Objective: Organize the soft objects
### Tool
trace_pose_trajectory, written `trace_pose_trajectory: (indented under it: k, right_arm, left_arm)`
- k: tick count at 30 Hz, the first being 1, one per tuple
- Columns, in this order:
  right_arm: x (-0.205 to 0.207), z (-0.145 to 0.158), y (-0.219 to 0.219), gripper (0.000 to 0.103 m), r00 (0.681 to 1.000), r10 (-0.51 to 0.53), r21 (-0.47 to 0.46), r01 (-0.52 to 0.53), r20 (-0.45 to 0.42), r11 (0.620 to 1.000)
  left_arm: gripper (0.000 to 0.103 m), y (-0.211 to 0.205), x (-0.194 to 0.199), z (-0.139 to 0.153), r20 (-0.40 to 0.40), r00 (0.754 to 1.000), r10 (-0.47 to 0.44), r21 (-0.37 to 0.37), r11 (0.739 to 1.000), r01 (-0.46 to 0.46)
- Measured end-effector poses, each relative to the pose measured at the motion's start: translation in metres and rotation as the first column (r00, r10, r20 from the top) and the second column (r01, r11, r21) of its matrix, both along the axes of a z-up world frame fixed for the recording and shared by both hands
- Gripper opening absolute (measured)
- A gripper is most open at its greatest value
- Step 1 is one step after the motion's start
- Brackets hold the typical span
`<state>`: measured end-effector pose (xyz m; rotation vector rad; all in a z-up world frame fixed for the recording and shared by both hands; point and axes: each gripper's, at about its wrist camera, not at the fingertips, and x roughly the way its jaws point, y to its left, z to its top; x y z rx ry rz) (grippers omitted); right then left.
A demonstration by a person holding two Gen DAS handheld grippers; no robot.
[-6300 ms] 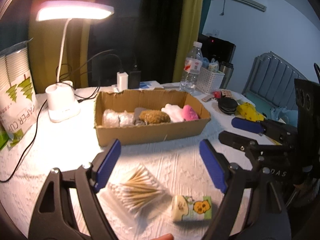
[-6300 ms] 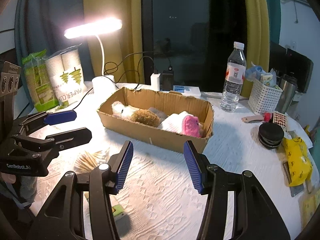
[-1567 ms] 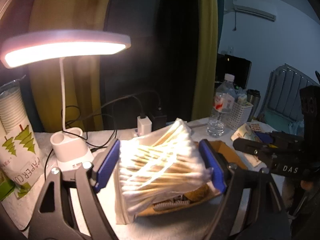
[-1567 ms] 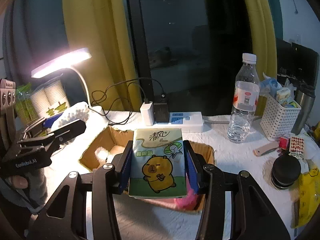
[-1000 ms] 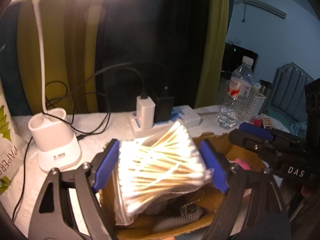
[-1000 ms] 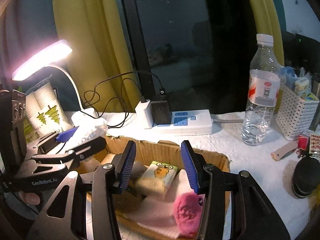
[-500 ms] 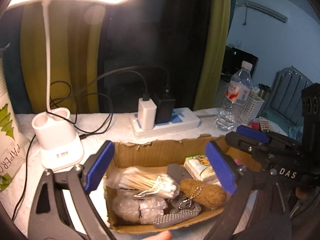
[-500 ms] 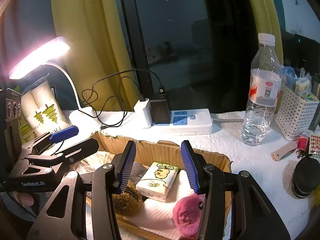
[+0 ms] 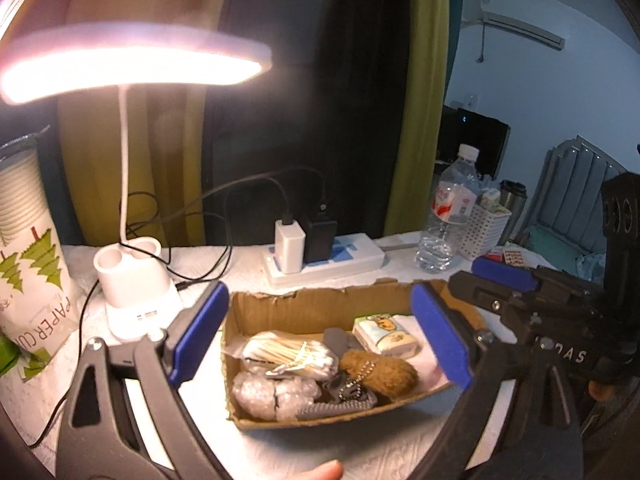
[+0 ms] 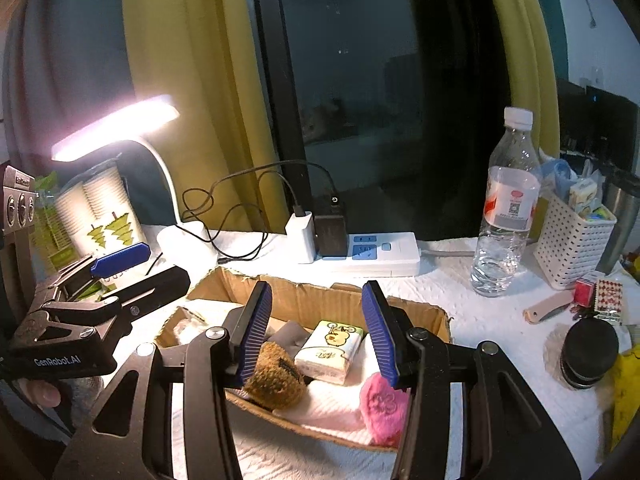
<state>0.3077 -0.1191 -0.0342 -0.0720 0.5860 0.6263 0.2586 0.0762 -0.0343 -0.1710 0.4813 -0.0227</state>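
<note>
Hovering over a torn-edged cardboard box [image 9: 304, 308] on a white-covered tabletop [image 10: 472, 312], the left hand-held gripper [image 9: 320, 336] stands wide with nothing between its blue pads, and the right hand-held gripper [image 10: 316, 328] is parted about halfway, likewise empty. Below and between the left pads lie a packet of cotton swabs [image 9: 286, 354], a bubble-wrap bundle [image 9: 272, 394], a brown plush keychain [image 9: 378, 372] and a tissue pack [image 9: 386, 334] printed with a yellow cartoon animal; under the right pads the same pack leans on a white cloth [image 10: 332, 404] beside a pink plush [image 10: 380, 404]. Readable print: "PAPER CUP" on the cup sleeve [image 9: 36, 280] far left of the left tool, "GenRobot.AI" on the left tool's body in the right view, and "DAS" on the right tool's body in the left view; the red-and-white label on the water bottle [image 10: 506, 208] is too small to read. Beyond the box's far rim sit a power strip [image 10: 360, 256] with two chargers and a lit desk lamp [image 9: 132, 64], close behind. Bare cloth lies open ahead-right of the right tool, between box and a white basket [image 10: 572, 240]
</note>
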Motion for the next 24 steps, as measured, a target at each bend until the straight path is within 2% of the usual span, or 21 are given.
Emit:
trace_pose_trajectory:
  k: [24]
  right_arm:
    - [-0.079,0.024,-0.029,0.05,0.998,-0.014,0.0,0.014,0.055,1.0]
  left_arm:
    - [0.094,-0.025,-0.087,0.025,0.047,0.999,-0.003,0.016,1.0,0.002]
